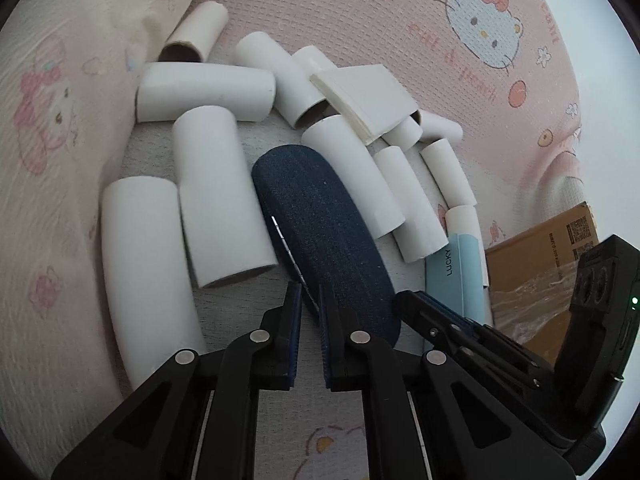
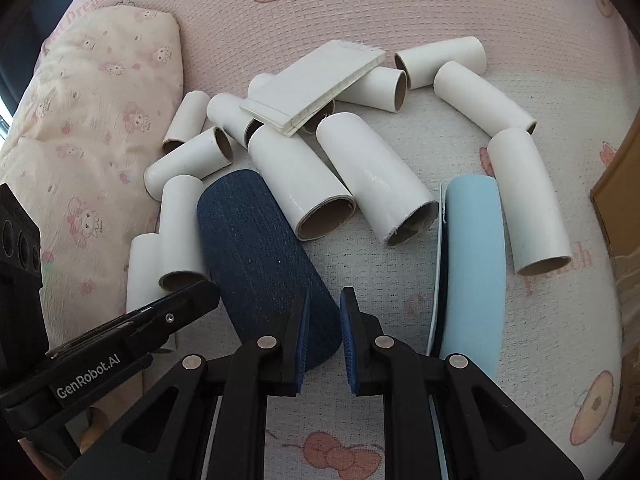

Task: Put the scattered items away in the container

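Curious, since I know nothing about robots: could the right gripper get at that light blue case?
Probably yes. The light blue case lies uncovered on the bedspread beside the right gripper, with nothing stacked on it. The gripper is shut, so it would have to open first.

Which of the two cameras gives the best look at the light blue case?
The right wrist view: the light blue case shows nearly whole there, lying on the bedcover beside the white tubes. In the left wrist view only a strip of it shows, with the word LUCKY; the right gripper covers its near end.
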`<state>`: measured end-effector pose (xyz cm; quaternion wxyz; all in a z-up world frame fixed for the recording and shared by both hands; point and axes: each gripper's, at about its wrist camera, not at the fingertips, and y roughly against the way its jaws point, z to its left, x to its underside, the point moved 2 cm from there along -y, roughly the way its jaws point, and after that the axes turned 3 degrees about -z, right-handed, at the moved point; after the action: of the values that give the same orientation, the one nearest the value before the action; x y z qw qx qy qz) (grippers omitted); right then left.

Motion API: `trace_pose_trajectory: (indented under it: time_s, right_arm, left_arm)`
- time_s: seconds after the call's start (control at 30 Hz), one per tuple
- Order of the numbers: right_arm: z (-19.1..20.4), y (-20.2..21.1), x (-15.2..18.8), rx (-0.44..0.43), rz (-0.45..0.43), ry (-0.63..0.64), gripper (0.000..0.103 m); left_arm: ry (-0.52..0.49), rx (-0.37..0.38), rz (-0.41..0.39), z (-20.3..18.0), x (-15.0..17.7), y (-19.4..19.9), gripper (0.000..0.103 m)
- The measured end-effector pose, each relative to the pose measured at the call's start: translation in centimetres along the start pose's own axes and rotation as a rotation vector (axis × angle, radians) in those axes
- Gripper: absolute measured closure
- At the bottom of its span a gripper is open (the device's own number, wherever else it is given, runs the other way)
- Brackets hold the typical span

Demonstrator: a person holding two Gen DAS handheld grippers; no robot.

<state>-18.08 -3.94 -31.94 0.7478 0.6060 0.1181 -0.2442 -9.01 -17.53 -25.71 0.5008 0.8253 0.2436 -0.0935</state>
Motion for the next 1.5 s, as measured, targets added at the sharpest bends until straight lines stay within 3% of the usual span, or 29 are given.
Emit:
trace_pose_trajectory:
  time_s: [0.07, 0.1, 0.13, 0.27, 0.37, 0.43, 0.5, 0.6, 0.73, 0.87, 0.9, 0.97, 1.03, 1.07, 1.27, 1.5]
  right_arm:
    - [-0.3, -0.1, -0.2, 0.011, 0.005, -0.008, 0.09]
    - [-0.4, 0.0, -0.2, 0.013, 0.009, -0.016, 0.09]
    - [-0.6, 0.0, -0.3, 0.005, 0.018, -0.024, 0.09]
    - [-1.4, 0.6, -0.5, 0.015, 0.014, -0.058, 0.09]
    - [-2.7, 1.0, -0.5, -0.025, 0.012, -0.127, 0.09]
    - [-3.1, 1.7, -0.7, -0.05, -0.015, -0.154, 0.09]
    - [-2.9, 2.3, -0.7, -0.019, -0.037, -0.128, 0.09]
    - [-2.8, 3.1, -0.5, -0.004, -0.063, -0.097, 0.089]
    - [-3.1, 3.5, -0.4, -0.046, -0.066, -0.133, 0.089]
    - [-1.9, 3.9, -0.2, -0.066, -0.058, -0.082, 0.089]
    - [-1.4, 3.9, 0.0, -0.067, -0.047, -0.055, 0.088]
    - [-0.9, 3.9, 0.3, -0.065, -0.039, -0.036, 0.078]
    - [-0.5, 3.9, 0.8, -0.058, -0.033, -0.025, 0.045]
    - [-0.4, 4.0, 1.0, -0.046, -0.038, -0.016, 0.04]
    - [0.8, 3.5, 1.6, -0.003, -0.038, 0.073, 0.04]
    - [1.9, 2.0, 1.7, -0.044, -0.006, 0.117, 0.04]
  left_arm:
    - [0.003, 0.039, -0.005, -0.7, -0.1, 0.1, 0.097]
    - [0.01, 0.07, -0.005, -1.3, -0.3, 0.0, 0.083]
    - [0.005, 0.084, -0.012, -1.8, -0.5, 0.1, 0.081]
    - [-0.083, 0.13, -0.035, -4.1, -1.2, 0.0, 0.081]
    - [-0.093, 0.208, 0.045, -5.1, -1.6, -1.7, 0.081]
    - [-0.076, 0.202, 0.067, -5.2, -1.6, -3.1, 0.08]
    - [-0.059, 0.151, 0.092, -5.0, -1.8, -3.7, 0.084]
    - [-0.021, 0.182, 0.022, -4.3, -2.2, -1.3, 0.084]
    - [-0.052, 0.117, -0.009, -3.3, -2.5, 1.3, 0.082]
    - [-0.024, 0.115, 0.043, -1.7, -1.8, 1.3, 0.053]
    - [0.013, 0.13, 0.068, -1.1, -1.5, 0.9, 0.052]
    - [0.075, 0.144, 0.099, -0.4, -0.9, 0.0, 0.052]
    - [0.114, 0.147, 0.109, 0.1, -0.6, -0.3, 0.051]
    - [0.121, 0.156, 0.107, 0.2, -0.5, -0.3, 0.049]
    - [0.139, 0.179, 0.114, 0.1, -0.1, -1.0, 0.044]
    - [0.169, 0.196, 0.119, -0.2, -0.4, -1.2, 0.037]
